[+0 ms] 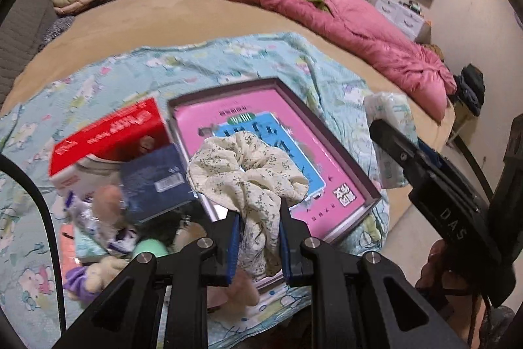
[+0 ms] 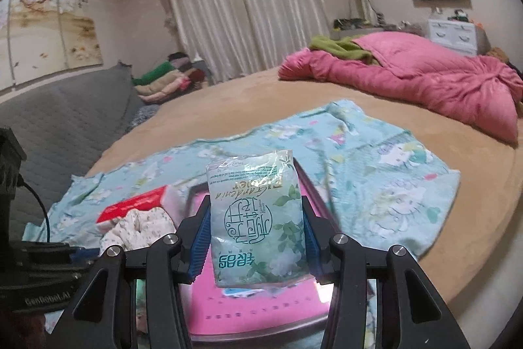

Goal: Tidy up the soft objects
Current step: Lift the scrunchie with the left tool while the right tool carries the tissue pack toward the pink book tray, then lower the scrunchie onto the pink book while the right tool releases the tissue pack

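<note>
Left tongs (image 1: 258,237): closed on a cream floral scrunchie (image 1: 248,175); the fabric is pinched between the two blue pads (image 1: 234,247) and bunches up above them.
Scrunchie: held in the air, just ahead of the left tongs, over the near corner of a shallow tray (image 1: 330,123) with a pink printed floor.
Right tongs (image 2: 256,231): closed on a pack of tissues (image 2: 258,218) — a pale green plastic pack with leaf and flower print, held upright with its printing upside down.
Pack of tissues: gripped at its lower half between the blue pads (image 2: 199,237); its top stands clear above the fingertips. In the left wrist view the same pack is seen off to the right of the left tongs, partly hidden by the right device's black body.
Tray: beneath and ahead of both tongs, lying on a light blue cartoon-print blanket (image 2: 385,185) spread over a tan bed (image 2: 228,97).
Red box (image 1: 108,133): to the left of the left tongs, touching the tray's left edge; a dark blue box (image 1: 153,182) lies against it, nearer the tongs.
Small soft items (image 1: 98,270): low and to the left of the left tongs — purple, green and cream pieces, too blurred to be told apart.
Pink quilt (image 2: 425,80): well beyond the right tongs, at the far right of the bed, with a green cloth (image 2: 340,46) on it.
Folded bedding (image 2: 163,80): far ahead and left, stacked before the curtains.
</note>
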The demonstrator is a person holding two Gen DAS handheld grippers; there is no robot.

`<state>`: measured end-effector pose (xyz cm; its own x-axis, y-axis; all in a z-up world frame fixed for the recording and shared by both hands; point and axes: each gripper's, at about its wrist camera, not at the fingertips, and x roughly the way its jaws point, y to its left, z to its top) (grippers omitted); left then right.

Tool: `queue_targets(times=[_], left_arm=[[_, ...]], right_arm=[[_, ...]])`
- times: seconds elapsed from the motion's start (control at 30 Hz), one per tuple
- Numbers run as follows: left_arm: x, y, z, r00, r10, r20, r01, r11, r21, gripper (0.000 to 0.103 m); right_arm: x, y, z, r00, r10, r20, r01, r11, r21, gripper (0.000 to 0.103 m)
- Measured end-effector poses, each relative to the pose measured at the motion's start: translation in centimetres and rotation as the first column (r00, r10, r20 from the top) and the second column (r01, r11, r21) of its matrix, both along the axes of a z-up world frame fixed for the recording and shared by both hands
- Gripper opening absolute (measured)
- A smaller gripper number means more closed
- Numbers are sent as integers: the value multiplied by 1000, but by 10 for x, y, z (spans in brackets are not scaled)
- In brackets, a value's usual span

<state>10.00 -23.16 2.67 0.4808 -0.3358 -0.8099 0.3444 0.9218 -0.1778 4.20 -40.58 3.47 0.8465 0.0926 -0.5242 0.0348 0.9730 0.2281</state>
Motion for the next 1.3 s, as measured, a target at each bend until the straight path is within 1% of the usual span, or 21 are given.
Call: queue_targets(times=[0.1, 0.2, 0.4, 0.47, 0.63, 0.97, 1.2, 1.3], left_arm=[[5, -13, -14, 999, -24, -40, 24, 1000, 7, 21], [8, -25, -26, 997, -46, -63, 48, 999, 26, 21], [17, -40, -50, 989, -74, -126, 81, 996, 48, 21], [19, -43, -55, 988, -81, -135, 88, 995, 53, 21], [21, -49, -67, 982, -93, -163, 105, 992, 64, 21], [25, -51, -84, 974, -96, -205, 113, 991, 70, 22], [24, -51, -85, 973, -100, -209, 116, 991, 61, 23], [24, -51, -84, 972, -104, -209, 119, 991, 61, 27]], right_arm=[[4, -8, -9, 999, -24, -39, 25, 1000, 6, 50], [8, -15, -17, 997, -37, -64, 38, 999, 15, 50], [20, -18, -37, 990, -18, -142, 19, 1000, 8, 50], [25, -15, -45, 984, -13, -177, 12, 1000, -5, 50], [33, -15, -59, 974, -14, -226, 8, 1000, -28, 50], [46, -17, -87, 940, -30, -339, 16, 999, -42, 51], [48, -20, -91, 933, -51, -357, 35, 998, -51, 53], [48, -20, -92, 931, -57, -361, 39, 998, -56, 53]])
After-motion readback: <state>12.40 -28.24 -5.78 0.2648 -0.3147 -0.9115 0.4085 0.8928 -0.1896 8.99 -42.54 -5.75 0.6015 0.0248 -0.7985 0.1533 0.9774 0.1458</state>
